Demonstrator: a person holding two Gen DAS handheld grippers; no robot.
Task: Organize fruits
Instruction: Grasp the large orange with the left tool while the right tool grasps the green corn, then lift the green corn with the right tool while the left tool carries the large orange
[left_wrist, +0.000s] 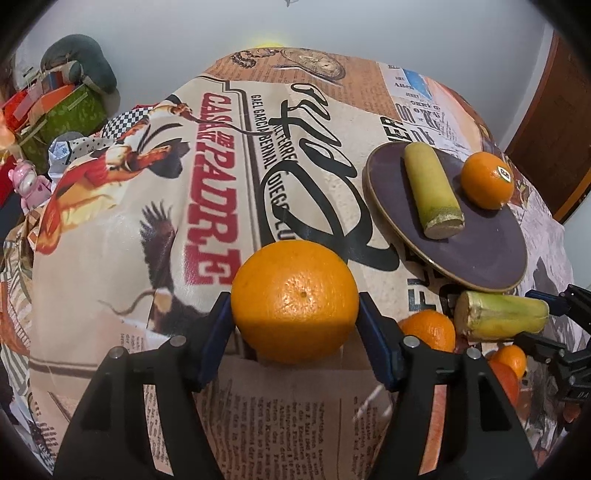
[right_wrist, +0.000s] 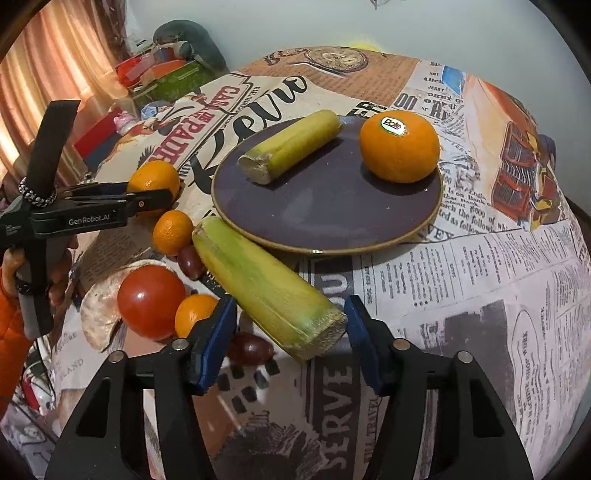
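Observation:
My left gripper (left_wrist: 295, 317) is shut on a big orange (left_wrist: 295, 299), which also shows in the right wrist view (right_wrist: 153, 181). A dark purple plate (right_wrist: 325, 206) holds a yellow-green cane piece (right_wrist: 291, 146) and a stickered orange (right_wrist: 399, 147). My right gripper (right_wrist: 290, 325) is open around the near end of a second cane piece (right_wrist: 266, 284), which lies on the table against the plate's rim. It is not clamped. The plate also shows in the left wrist view (left_wrist: 476, 251).
A red tomato (right_wrist: 151, 301), two small oranges (right_wrist: 173, 232) (right_wrist: 194, 314) and dark grapes (right_wrist: 190, 261) lie left of the cane piece. A newspaper-print cloth (right_wrist: 480, 295) covers the table. Boxes and clutter (right_wrist: 166, 74) stand at the far left.

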